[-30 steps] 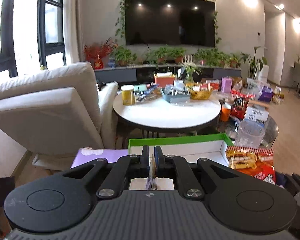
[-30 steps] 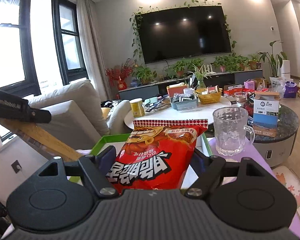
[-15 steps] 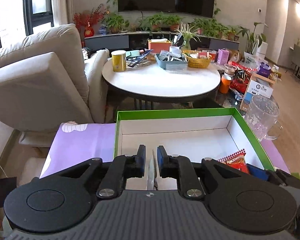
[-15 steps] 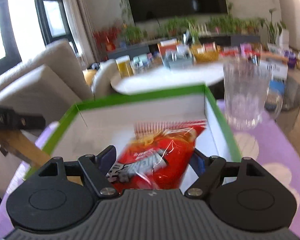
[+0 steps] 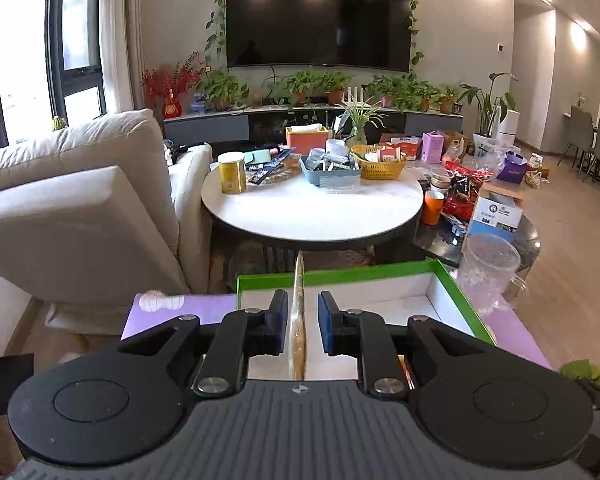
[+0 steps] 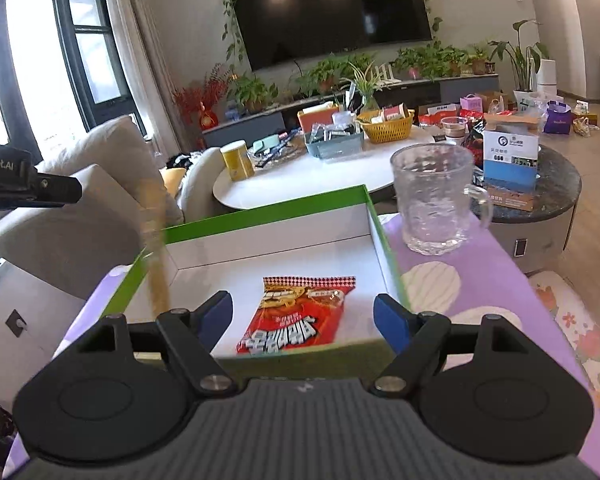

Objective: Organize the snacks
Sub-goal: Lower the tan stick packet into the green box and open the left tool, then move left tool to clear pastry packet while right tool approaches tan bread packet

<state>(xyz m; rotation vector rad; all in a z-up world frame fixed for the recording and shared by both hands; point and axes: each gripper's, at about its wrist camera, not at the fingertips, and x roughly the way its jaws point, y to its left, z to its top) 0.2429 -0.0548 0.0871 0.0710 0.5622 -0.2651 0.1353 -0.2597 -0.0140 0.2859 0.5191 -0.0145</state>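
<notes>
A white box with a green rim (image 6: 268, 212) stands on the purple cloth in front of me. A red snack bag (image 6: 300, 316) lies flat on its floor. My right gripper (image 6: 302, 306) hovers over the box's near edge, open, its pads clear of the bag on both sides. My left gripper (image 5: 302, 300) is at the box's left side and its jaws are opening. A thin golden packet (image 5: 299, 280) stands edge-on between them with a gap on each side. In the right wrist view that packet (image 6: 156, 264) is a blurred strip over the box's left wall.
A clear glass mug (image 6: 432, 200) stands on the purple cloth (image 6: 480, 280) just right of the box. Beyond are a round white table (image 5: 312, 208) crowded with baskets and tins, a beige sofa (image 5: 80, 208) at left, and a dark side table (image 6: 548, 200) with cartons.
The red bag left my right gripper and now lies in the box. My left jaws, shut on the golden packet before, have parted from it. Both views dipped, then lifted.
</notes>
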